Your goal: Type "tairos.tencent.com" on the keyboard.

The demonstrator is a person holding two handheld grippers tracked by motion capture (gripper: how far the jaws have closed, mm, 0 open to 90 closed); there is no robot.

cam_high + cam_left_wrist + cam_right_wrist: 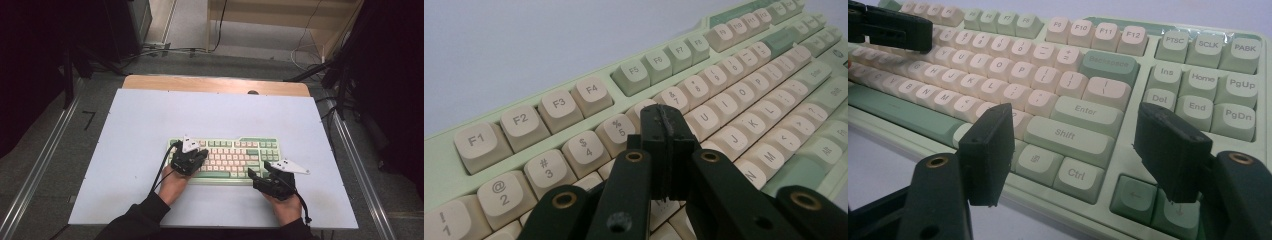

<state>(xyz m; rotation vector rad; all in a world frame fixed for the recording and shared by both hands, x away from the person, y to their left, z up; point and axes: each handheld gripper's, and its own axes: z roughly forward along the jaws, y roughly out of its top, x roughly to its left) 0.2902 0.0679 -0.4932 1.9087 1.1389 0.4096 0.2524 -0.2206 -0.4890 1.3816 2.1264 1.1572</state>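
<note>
Left gripper (192,155): jaws pressed together, empty, tips over keyboard's (225,155) left-centre keys, contact unclear | Keyboard: mid-table, near side | Right gripper (260,175): jaws wide, empty, poised at keyboard's near right corner.
</note>
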